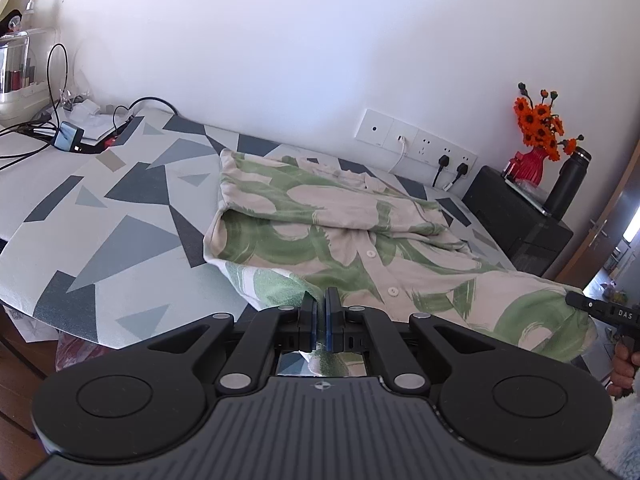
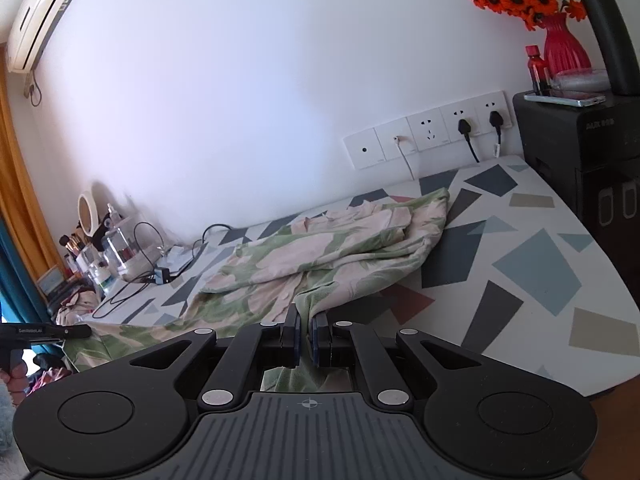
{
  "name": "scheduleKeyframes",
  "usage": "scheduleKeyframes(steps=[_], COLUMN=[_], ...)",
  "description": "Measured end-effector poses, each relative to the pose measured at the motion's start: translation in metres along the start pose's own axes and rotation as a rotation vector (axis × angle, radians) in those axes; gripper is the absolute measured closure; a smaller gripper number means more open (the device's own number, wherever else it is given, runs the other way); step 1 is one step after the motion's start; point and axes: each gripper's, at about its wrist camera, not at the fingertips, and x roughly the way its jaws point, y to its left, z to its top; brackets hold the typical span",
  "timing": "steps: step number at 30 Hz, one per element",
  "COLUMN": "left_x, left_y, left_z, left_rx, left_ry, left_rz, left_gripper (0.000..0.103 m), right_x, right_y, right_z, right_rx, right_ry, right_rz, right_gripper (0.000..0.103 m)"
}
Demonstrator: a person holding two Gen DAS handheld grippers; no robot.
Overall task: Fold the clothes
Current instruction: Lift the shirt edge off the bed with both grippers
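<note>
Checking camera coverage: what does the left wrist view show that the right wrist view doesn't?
Left wrist only: an open door at the right edge, and the left claw shut on the shirt's hem.

Right wrist only: a wall air conditioner, a round mirror with makeup brushes, and the right claw shut on the shirt.

Both: green-and-beige shirt on the patterned table, wall sockets, orange flowers, black bottle.

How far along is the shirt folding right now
Done: the shirt's sleeves look folded in across its body on the table. In hand: the left claw and right claw each pinch the near hem. Left: carrying the hem toward the collar and tidying up.
</note>
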Motion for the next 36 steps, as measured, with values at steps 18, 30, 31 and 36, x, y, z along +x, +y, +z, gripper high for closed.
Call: scheduleKeyframes(steps=[18,30,31,36], left_x=[0.001,0.018,0.02,0.034], left_y=[-0.015,-0.015,-0.015,-0.008], left_z=[0.022,0.052,0.055,0.074], left_rx=[-0.024,0.004,0.005,-0.003], left_ry=[-0.143,-0.206,-0.215,-0.25], left_rz=[0.032,0.035,0.033,0.0], left_gripper=[0.099,0.099,0.099,0.099], right_x=[0.009,0.045,0.049,0.073], right_y=[-0.014,-0.018,-0.017,-0.009], right_z=[0.005,0.05,0.055,0.074], right_rx=[-0.004,-0.03,-0.036,-0.055], right_ry=[-0.012,0.019,0.022,0.048], right_rz=[-0.038,-0.033,-0.034,-0.063], right_gripper=[0.098,0.098,0.098,0.098])
